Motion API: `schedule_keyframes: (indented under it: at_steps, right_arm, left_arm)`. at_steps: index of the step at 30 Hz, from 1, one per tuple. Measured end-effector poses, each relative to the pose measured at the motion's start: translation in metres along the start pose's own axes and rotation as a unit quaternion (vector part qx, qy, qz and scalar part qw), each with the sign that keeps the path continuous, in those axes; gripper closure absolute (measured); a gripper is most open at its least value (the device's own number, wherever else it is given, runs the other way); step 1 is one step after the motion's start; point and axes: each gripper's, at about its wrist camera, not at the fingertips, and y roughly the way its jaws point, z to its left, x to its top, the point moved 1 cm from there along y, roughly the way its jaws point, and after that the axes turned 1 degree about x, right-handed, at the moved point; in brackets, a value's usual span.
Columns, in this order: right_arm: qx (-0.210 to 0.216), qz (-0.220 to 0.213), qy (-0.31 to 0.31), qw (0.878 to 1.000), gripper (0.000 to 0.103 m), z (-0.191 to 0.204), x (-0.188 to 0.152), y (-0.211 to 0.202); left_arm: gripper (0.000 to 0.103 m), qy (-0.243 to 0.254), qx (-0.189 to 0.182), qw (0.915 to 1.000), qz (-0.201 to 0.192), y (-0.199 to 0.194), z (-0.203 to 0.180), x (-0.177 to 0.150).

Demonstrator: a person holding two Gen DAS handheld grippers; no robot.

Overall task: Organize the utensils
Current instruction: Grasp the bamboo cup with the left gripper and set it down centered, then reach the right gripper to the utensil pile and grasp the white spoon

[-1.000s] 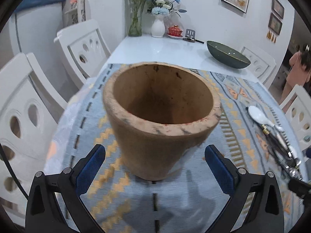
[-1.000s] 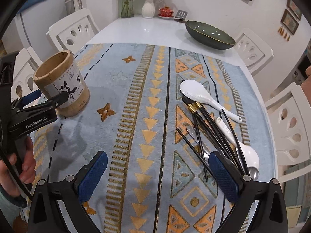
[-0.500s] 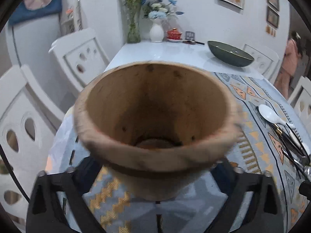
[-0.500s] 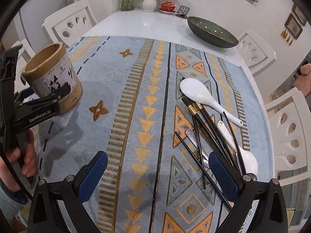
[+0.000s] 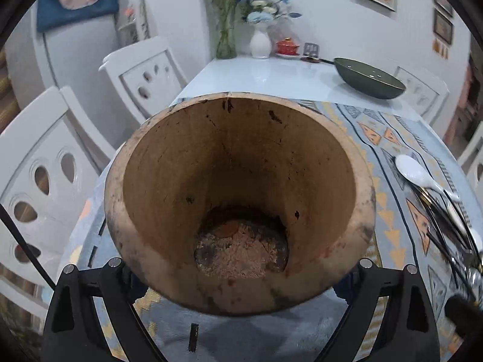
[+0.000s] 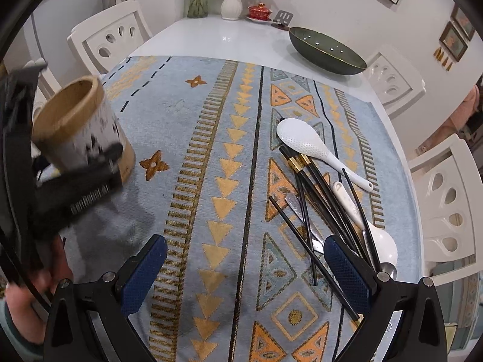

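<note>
A brown bamboo utensil holder (image 5: 241,157) fills the left wrist view, its empty inside facing the camera. My left gripper (image 5: 241,274) is shut on its lower sides, pads hidden behind the rim. In the right wrist view the holder (image 6: 72,120) is tilted and raised at the mat's left edge, with one left finger (image 6: 102,163) across its front. A white spoon (image 6: 302,141), black chopsticks (image 6: 320,199), a second white spoon (image 6: 377,238) and a metal spoon (image 6: 302,211) lie piled at right. My right gripper (image 6: 241,256) hangs open above the mat, its right finger over the chopsticks.
A blue and orange patterned mat (image 6: 229,157) covers the near half of the white table (image 6: 217,39). A dark green bowl (image 6: 326,51), vases (image 6: 231,6) and a red lidded cup (image 6: 258,10) stand at the far end. White chairs (image 6: 111,36) line both sides.
The left gripper moved in and closed around the holder, then raised and tilted it toward the camera. The right gripper came a little lower and nearer to the chopsticks.
</note>
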Motion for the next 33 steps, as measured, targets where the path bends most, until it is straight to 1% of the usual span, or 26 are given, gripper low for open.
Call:
schedule_keyframes:
  at_steps: [3, 4, 6, 9, 12, 13, 16, 19, 21, 24, 25, 27, 29, 31, 32, 33]
  right_arm:
    - [0.000, -0.004, 0.005, 1.000, 0.000, -0.003, -0.003, -0.004]
    - [0.000, -0.007, 0.007, 1.000, 0.000, -0.003, -0.004, -0.006]
    - [0.000, -0.012, 0.010, 1.000, 0.000, -0.005, -0.007, -0.010]
    - [0.000, -0.018, 0.015, 1.000, 0.000, -0.007, -0.010, -0.015]
    - [0.001, -0.019, 0.019, 1.000, 0.000, -0.007, -0.014, -0.017]
    - [0.001, -0.019, 0.019, 1.000, 0.000, -0.007, -0.016, -0.018]
    - [-0.004, -0.020, 0.015, 1.000, 0.000, -0.007, -0.021, -0.020]
    - [-0.012, -0.019, 0.008, 1.000, 0.000, -0.008, -0.025, -0.022]
    - [-0.029, -0.025, -0.003, 0.999, 0.000, -0.010, -0.028, -0.025]
    - [-0.075, -0.045, -0.032, 0.996, 0.000, -0.022, -0.031, -0.033]
    - [-0.089, -0.046, -0.036, 0.994, 0.000, -0.031, -0.032, -0.033]
    - [-0.100, -0.037, -0.024, 0.994, 0.000, -0.051, -0.032, -0.029]
    - [-0.090, -0.027, 0.005, 0.996, 0.000, -0.076, -0.029, -0.025]
    - [-0.064, -0.030, 0.035, 0.997, 0.001, -0.096, -0.021, -0.023]
    - [-0.051, -0.034, 0.046, 0.997, 0.003, -0.105, -0.016, -0.022]
    - [-0.038, -0.037, 0.053, 0.997, 0.008, -0.114, -0.008, -0.019]
  left_arm:
    - [0.009, 0.001, -0.028, 0.9996, -0.008, -0.004, 0.010, -0.004]
    - [0.008, 0.002, -0.031, 0.9994, -0.014, -0.007, 0.013, -0.006]
    - [0.006, 0.008, -0.027, 0.9994, -0.021, -0.013, 0.014, -0.012]
    - [0.006, 0.026, -0.030, 0.9988, -0.027, -0.017, 0.012, -0.027]
    - [0.006, 0.031, -0.038, 0.9982, -0.034, -0.016, 0.010, -0.038]
    - [0.006, 0.033, -0.038, 0.9981, -0.035, -0.015, 0.008, -0.038]
    - [0.006, 0.032, -0.038, 0.9973, -0.055, -0.017, 0.004, -0.030]
    - [0.006, 0.033, -0.030, 0.9974, -0.057, -0.012, 0.003, -0.029]
    - [0.006, 0.035, -0.025, 0.9973, -0.060, -0.013, 0.002, -0.031]
    - [0.006, 0.040, -0.015, 0.9964, -0.072, -0.017, -0.001, -0.034]
    - [0.006, 0.044, -0.013, 0.9963, -0.073, -0.017, -0.002, -0.034]
    - [0.006, 0.048, -0.009, 0.9962, -0.072, -0.017, -0.004, -0.035]
    - [0.006, 0.044, -0.007, 0.9963, -0.074, -0.018, -0.003, -0.035]
    - [0.006, 0.039, -0.004, 0.9966, -0.073, -0.018, -0.001, -0.035]
    - [0.006, 0.038, -0.004, 0.9967, -0.072, -0.017, 0.000, -0.035]
    - [0.006, 0.037, -0.004, 0.9969, -0.070, -0.017, 0.000, -0.035]
